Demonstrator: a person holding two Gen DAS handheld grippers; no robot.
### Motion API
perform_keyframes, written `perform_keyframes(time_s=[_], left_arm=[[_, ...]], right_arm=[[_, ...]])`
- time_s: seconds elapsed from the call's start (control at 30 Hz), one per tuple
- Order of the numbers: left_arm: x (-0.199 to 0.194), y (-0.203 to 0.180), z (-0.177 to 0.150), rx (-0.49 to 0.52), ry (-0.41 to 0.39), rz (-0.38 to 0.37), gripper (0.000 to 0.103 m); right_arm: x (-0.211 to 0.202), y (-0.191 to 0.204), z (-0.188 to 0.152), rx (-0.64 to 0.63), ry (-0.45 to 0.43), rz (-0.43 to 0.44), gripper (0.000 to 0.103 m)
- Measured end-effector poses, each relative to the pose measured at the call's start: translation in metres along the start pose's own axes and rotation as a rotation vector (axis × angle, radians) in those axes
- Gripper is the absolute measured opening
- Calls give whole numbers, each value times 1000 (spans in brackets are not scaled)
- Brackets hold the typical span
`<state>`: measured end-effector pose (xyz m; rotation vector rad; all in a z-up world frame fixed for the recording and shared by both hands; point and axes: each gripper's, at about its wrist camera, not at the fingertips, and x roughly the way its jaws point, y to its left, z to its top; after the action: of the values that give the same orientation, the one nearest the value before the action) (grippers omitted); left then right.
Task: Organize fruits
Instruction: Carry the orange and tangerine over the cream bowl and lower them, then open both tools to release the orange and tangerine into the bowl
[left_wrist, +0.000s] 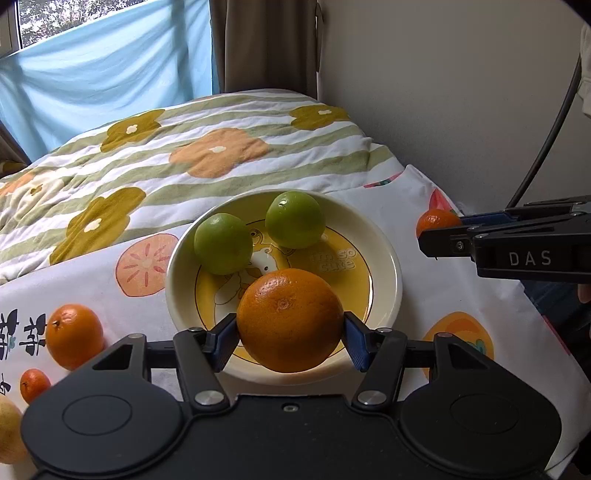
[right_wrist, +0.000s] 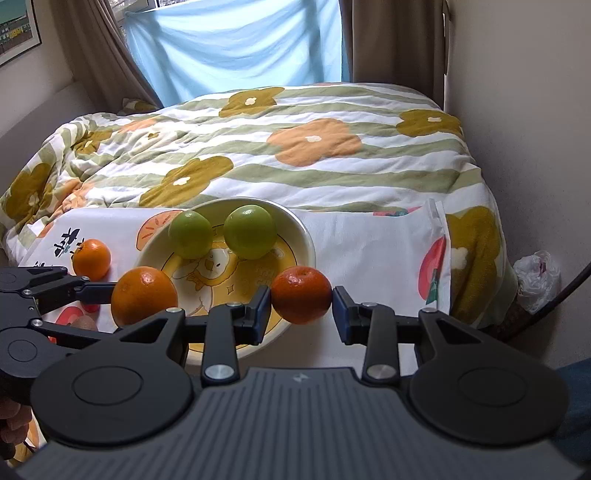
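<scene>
A yellow bowl with a cartoon print holds two green fruits. My left gripper is shut on a large orange, held over the bowl's near rim. My right gripper is shut on a small dark mandarin, just right of the bowl. In the left wrist view the right gripper shows at the right with the mandarin. In the right wrist view the left gripper and its orange show at the left.
Loose on the printed cloth left of the bowl: an orange, a small mandarin and a pale yellow fruit. A flowered quilt lies behind. A wall and a dark cable are at the right.
</scene>
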<state>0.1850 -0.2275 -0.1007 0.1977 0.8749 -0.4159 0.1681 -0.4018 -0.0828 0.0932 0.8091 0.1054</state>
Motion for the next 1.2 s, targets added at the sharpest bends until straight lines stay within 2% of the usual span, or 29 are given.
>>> perform_keyframes(time_s=[0.27,0.47,0.5,0.57,0.63,0.73,1.2], left_arm=[[31,-4,4,35,67,23,64],[39,-5,5,42,83,32,65],[39,-5,5,42,84,32,67],[33,-4,5,40,52,32,86],[25,0,5,31,19,29,91],[18,7,4,7,10,24,92],[-10,42,-11,-120,-7,102,91]], right_arm=[[22,-10,9,3,29,30,51],[32,-11,11,-7,49,42,51],[34,-11,12,-9,50,43,51],[36,-10,13,-18,53,47,51],[39,-9,13,-24,54,58,51],[44,-8,14,-21,62,74,51],[64,14,14,-65,84,107,51]])
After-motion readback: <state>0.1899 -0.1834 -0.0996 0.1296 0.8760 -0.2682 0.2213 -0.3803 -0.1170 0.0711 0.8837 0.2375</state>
